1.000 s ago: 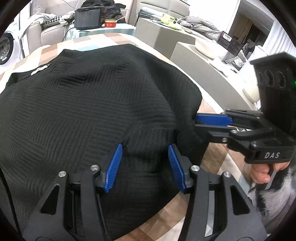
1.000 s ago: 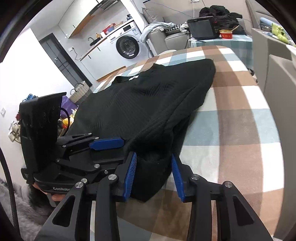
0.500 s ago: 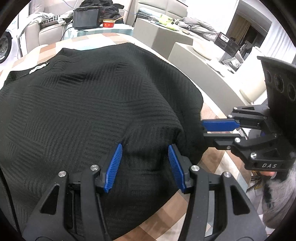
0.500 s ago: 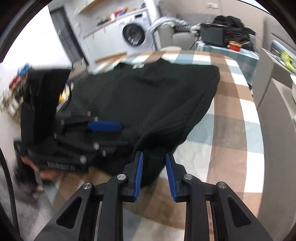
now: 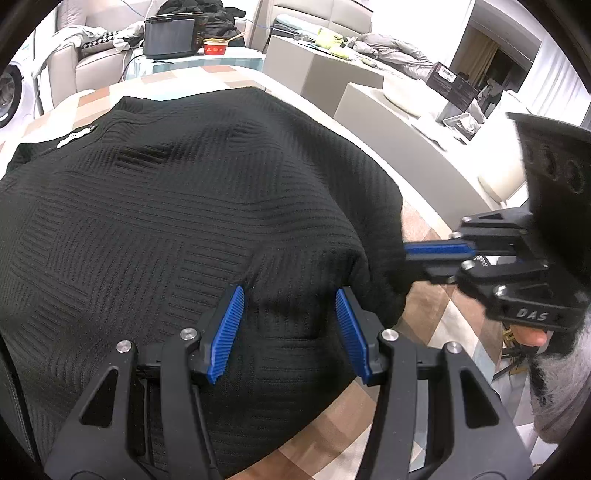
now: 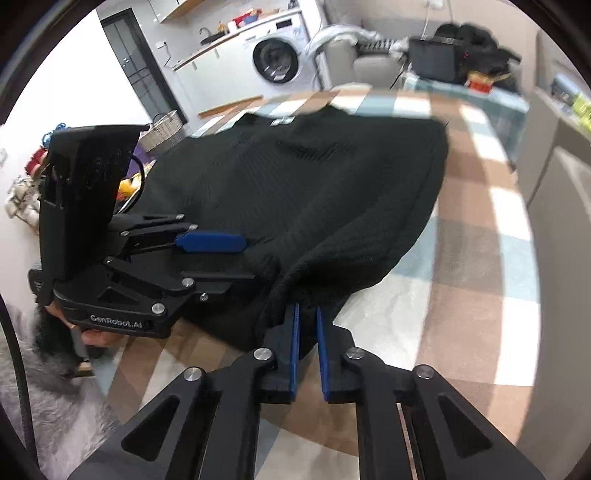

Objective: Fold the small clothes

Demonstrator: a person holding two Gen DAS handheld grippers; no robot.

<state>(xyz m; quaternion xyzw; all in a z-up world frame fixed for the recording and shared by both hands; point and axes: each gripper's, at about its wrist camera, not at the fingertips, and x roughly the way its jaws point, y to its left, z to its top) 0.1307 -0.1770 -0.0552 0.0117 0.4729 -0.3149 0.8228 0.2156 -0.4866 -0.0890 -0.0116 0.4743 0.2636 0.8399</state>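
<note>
The right tool had just been closing and pinched the black sweater's hem corner. The left tool stayed half-wide over the hem (nothing gripped), so one corner was ready for folding.

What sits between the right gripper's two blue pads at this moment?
A bunched corner of the black sweater, pinched in the right gripper, whose jaws have just been closing; the right wrist view shows it.

sweater: blk ribbed | tablecloth: brn/wht/blue check | pads: blue

A white washing machine stands under a counter at upper centre; grey sofas line the far wall beyond the checked surface.
</note>
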